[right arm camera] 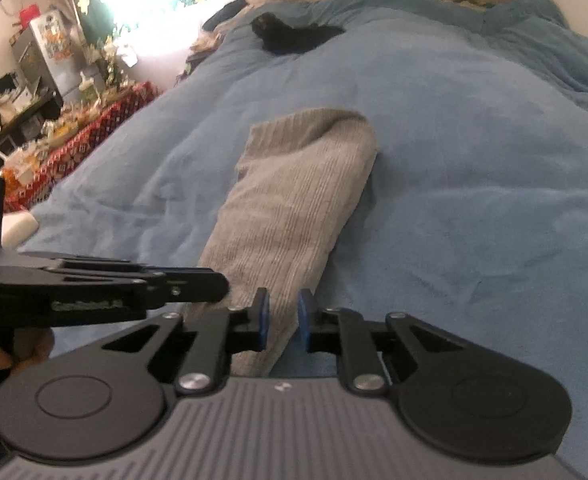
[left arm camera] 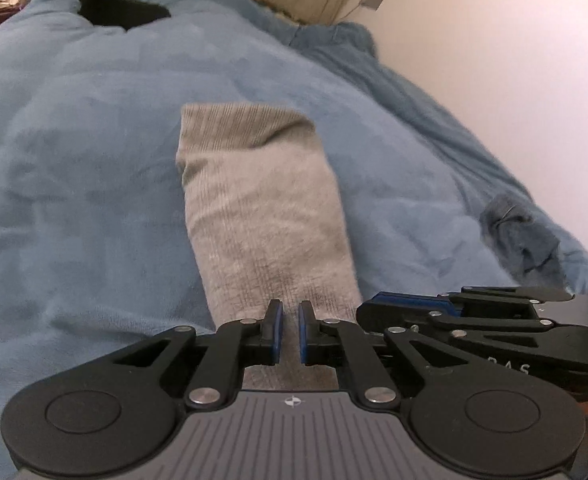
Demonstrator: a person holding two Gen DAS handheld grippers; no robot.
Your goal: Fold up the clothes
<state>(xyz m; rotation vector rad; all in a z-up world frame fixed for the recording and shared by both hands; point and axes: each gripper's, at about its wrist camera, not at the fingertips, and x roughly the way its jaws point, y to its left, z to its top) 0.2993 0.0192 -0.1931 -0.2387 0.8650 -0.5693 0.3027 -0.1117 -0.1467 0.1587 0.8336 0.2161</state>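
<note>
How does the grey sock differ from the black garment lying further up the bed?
The grey sock is pale, ribbed and stretched out long; the black garment is dark and crumpled in a heap. The sock's near end sits between the left gripper and right gripper; the black garment lies untouched. Both rest on the blue blanket.

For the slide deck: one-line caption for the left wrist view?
Left claw pinching the near end of a grey sock on a blue blanket.

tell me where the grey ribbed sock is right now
The grey ribbed sock lies lengthwise on the blue fleece blanket, centred in both wrist views, its near end between the fingers of both grippers; the small black garment lies far beyond its cuff.
</note>
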